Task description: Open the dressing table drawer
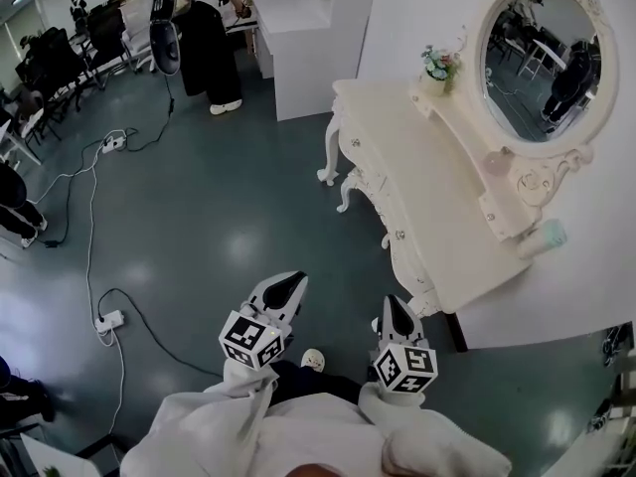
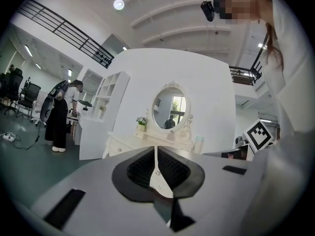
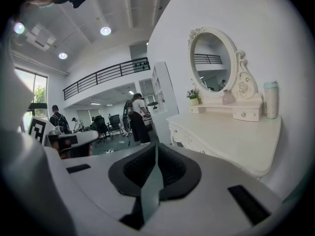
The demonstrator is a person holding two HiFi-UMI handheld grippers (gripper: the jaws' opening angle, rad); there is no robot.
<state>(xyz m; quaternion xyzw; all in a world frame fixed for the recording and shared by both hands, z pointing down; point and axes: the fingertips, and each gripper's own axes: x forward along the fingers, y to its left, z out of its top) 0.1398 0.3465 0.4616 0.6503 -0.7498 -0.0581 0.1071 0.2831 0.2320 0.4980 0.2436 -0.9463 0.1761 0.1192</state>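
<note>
L gripper [image 1: 286, 288] & R gripper [image 1: 397, 308] are both sitting w/ jaws together, nothing between them, gripping nothing; hanging over the floor [image 1: 219, 217], well apart from the dressing table [image 1: 437, 197]; drawer [image 1: 396, 229] is sitting shut in the table front, ahead-right of R gripper. Risks imo: jaws aren't opening before the knob, so they'd just be bumping it; knob's looking small, pinch could be slipping off; pulling off-axis could be jamming the drawer or rocking the cup [image 1: 547, 235] on the counter.
</note>
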